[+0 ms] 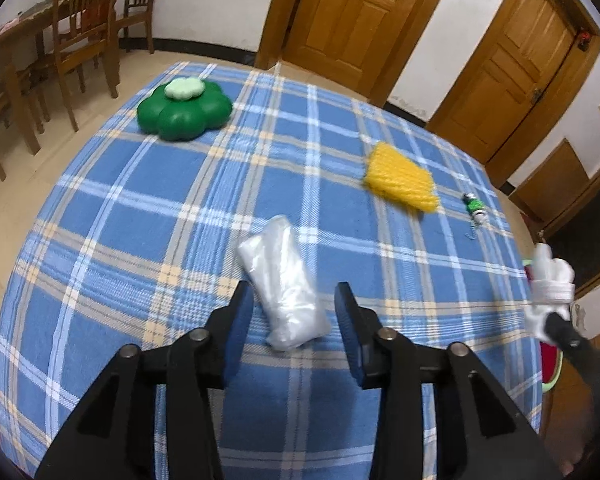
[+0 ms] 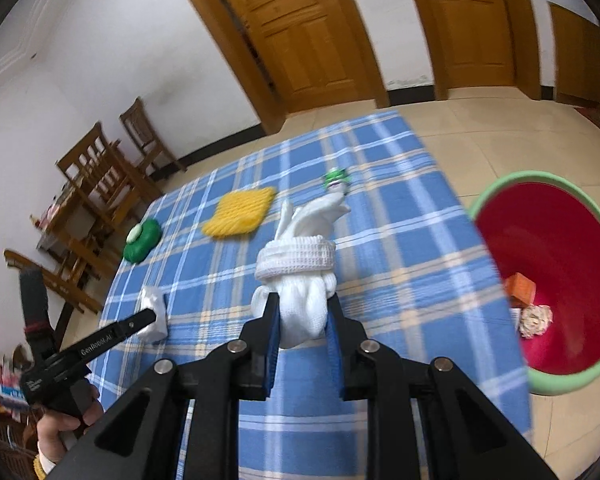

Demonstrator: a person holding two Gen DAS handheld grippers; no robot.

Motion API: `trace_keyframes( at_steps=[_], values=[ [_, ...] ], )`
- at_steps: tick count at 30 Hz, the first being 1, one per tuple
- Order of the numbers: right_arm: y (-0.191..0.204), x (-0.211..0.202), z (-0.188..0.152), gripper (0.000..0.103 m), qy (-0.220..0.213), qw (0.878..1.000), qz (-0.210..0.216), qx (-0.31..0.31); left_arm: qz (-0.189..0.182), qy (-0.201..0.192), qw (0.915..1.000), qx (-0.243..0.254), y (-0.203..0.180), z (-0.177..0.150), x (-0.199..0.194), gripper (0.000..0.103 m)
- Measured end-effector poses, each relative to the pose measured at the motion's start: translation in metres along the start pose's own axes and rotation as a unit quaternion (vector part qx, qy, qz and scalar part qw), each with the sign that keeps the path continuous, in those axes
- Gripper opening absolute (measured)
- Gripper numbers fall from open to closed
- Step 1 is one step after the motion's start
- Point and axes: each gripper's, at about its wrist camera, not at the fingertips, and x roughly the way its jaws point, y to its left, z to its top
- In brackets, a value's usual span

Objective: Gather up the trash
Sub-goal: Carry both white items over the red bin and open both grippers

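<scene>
1. Left wrist view: my left gripper (image 1: 292, 308) hangs over the counter (image 1: 140, 216) w/ jaws released; a crumpled clear plastic bag (image 1: 286, 288) lies on the blue plaid cloth betw. the two fingertips (image 1: 242, 300), apparently not pinched.
2. Same view, far side: green flower-shaped box (image 1: 186, 110) at left; yellow foam net (image 1: 402, 178) and small green-white wrapper (image 1: 475, 207) at right, all apart from the bag.
3. Same view, R edge: white sock bundle (image 1: 550, 284) held up by my right gripper (image 1: 552, 322).
4. Right wrist view: right gripper (image 2: 302, 320) jaws clenched on the sock bundle (image 2: 300, 264), raised above the counter (image 2: 400, 280).
5. Same view, R side: red bin w/ green rim (image 2: 548, 280) on the floor beside the counter, holding an orange box (image 2: 521, 289) and a pale wad (image 2: 535, 319).
6. Same view, L side: left gripper (image 2: 140, 322) by the bag (image 2: 153, 312).
</scene>
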Motion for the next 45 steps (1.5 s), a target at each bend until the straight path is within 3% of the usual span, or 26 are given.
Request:
trace_keyframes(
  at_steps=[11,14,23,36,45],
  values=[
    [-0.039,-0.030,0.002,0.023,-0.031,0.998,-0.028,0.042,-0.005,0.009,0.9999,-0.002,0.000,0.003,0.018,0.044],
    [-0.045,-0.035,0.003,0.023,-0.036,0.998,-0.031,0.048,-0.009,0.009,0.9999,0.005,-0.002,0.004,0.020,0.033],
    [-0.069,-0.051,0.005,0.024,-0.054,0.995,-0.047,0.072,-0.045,0.003,0.9985,0.030,-0.024,0.005,0.011,0.030],
    [-0.114,-0.067,0.003,0.025,-0.071,0.988,-0.075,0.119,-0.115,0.012,0.9890,0.093,-0.102,0.010,-0.006,0.030],
    [-0.152,-0.072,-0.003,0.027,-0.071,0.981,-0.093,0.158,-0.154,0.036,0.9739,0.163,-0.179,0.004,-0.001,0.030]
  ],
)
